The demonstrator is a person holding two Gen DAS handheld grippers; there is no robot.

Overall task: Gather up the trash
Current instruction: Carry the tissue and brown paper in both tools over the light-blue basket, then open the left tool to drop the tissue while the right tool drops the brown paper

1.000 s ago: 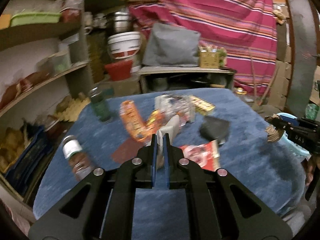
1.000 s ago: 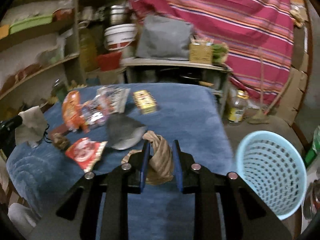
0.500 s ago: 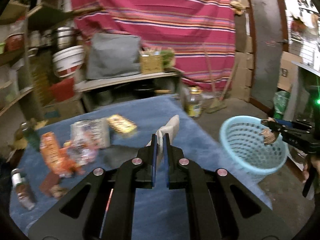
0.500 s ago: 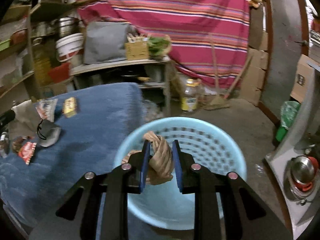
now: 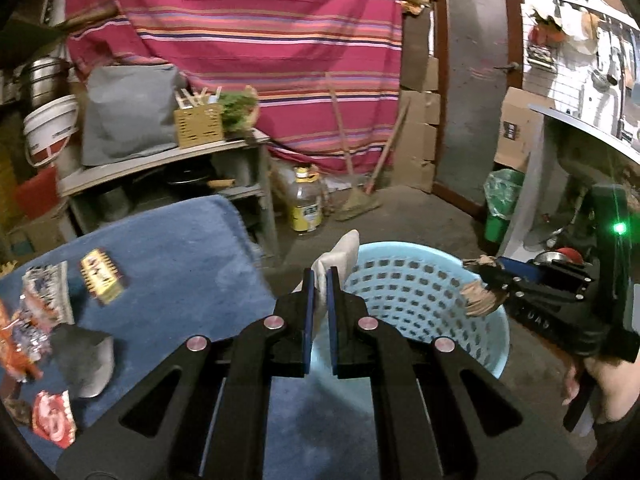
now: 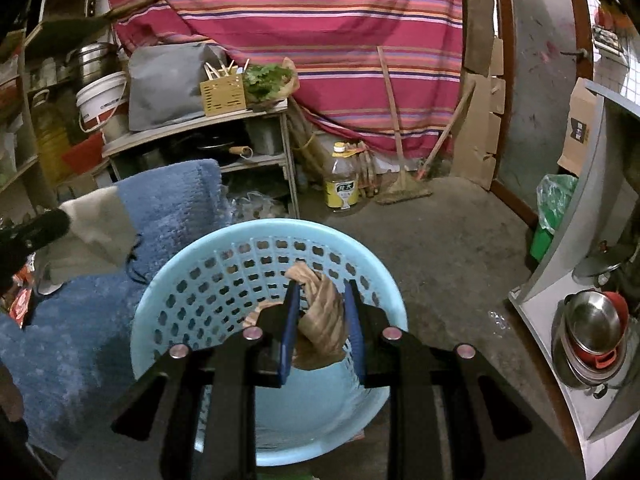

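Note:
My left gripper [image 5: 319,276] is shut on a pale crumpled tissue [image 5: 340,254], held at the near-left rim of the light blue perforated basket [image 5: 416,300]. My right gripper [image 6: 322,292] has its jaws a little apart with a crumpled brown paper wad [image 6: 322,320] still between them, right above the basket [image 6: 208,292]. In the left wrist view the right gripper [image 5: 480,280] and the wad [image 5: 478,302] hang over the basket's right rim. The left gripper's tissue [image 6: 96,228] shows at the left of the right wrist view.
The blue-covered table [image 5: 172,240] holds a yellow packet [image 5: 102,280], silver and orange wrappers [image 5: 36,312], a grey pouch [image 5: 84,356] and a red wrapper [image 5: 54,416]. An oil bottle [image 5: 306,204], a broom [image 5: 356,196], a shelf unit and a green bag [image 5: 502,200] stand on the floor.
Both grippers swung right from the table to the basket. The left gripper's tissue now reaches the basket rim. The right jaws have widened slightly around the brown wad.

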